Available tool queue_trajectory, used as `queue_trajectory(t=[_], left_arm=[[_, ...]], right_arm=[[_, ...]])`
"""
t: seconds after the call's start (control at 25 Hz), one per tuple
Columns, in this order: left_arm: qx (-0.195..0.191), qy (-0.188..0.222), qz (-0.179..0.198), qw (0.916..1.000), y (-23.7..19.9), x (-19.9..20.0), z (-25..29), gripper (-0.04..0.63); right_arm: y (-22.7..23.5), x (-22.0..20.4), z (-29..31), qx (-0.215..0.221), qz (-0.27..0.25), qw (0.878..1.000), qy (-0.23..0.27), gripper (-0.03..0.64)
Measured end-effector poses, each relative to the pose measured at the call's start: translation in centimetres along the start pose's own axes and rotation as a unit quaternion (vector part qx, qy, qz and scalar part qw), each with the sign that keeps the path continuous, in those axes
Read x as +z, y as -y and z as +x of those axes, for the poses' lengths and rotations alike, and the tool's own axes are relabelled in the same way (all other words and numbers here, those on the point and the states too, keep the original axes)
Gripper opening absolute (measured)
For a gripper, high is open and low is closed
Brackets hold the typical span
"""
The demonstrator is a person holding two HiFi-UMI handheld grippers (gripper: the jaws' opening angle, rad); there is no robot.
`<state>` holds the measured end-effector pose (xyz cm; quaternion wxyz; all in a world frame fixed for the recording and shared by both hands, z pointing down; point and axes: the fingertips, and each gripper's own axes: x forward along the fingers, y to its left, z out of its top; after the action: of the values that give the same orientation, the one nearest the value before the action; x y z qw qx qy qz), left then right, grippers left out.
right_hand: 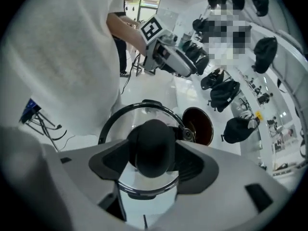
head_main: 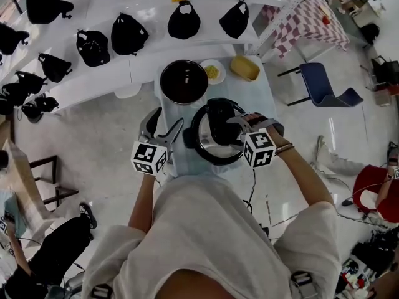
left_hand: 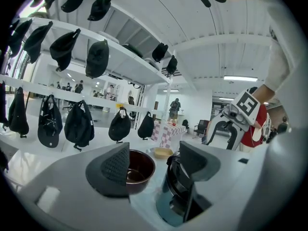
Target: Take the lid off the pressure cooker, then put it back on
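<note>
**Lid off, gripped by its knob**

Off the pot: the glass lid (head_main: 209, 147) (right_hand: 130, 117) with its black rim, just on the near side of the open pressure cooker (head_main: 184, 81) (right_hand: 198, 126), over the near end of the table (head_main: 249, 95). Clamped by its black knob (right_hand: 151, 148) in the right gripper (head_main: 232, 122) (right_hand: 153, 160), fingers pressed against both sides of the knob. Cannot tell whether resting on the table or held clear of it.

Just left of the lid, the left gripper (head_main: 163, 132) (left_hand: 155, 161), fingers wide apart and gripping nothing. Through its gap, farther off, the dark bowl of the pressure cooker (left_hand: 139, 166) and one edge of the lid.

Beyond the pressure cooker, side by side: a small plate (head_main: 204, 71) with something yellow on it and a yellow bowl (head_main: 244, 68). Farther out, white shelves (head_main: 93, 83) lined with black bags (head_main: 128, 33).
</note>
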<state>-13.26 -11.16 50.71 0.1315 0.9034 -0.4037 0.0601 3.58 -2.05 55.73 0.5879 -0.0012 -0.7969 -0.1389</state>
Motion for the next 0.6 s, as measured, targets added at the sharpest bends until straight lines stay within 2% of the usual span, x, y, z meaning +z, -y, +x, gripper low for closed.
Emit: queue_trajectory(t=[0.16, 0.36, 0.6], left_arm=[[0.002, 0.002, -0.002, 1.0000, 0.2, -0.1, -0.2, 0.308], [0.008, 0.003, -0.006, 0.9999, 0.0, -0.1, -0.7, 0.308], [0.014, 0.010, -0.008, 0.9998, -0.4, 0.2, -1.0, 0.308]], right_arm=[[0.2, -0.1, 0.2, 0.030, -0.023, 0.999, -0.019, 0.288], [0.9, 0.5, 0.8, 0.064, 0.024, 0.998, -0.007, 0.287], [0.5, 0.3, 2.2, 0.101, 0.063, 0.993, -0.014, 0.287]])
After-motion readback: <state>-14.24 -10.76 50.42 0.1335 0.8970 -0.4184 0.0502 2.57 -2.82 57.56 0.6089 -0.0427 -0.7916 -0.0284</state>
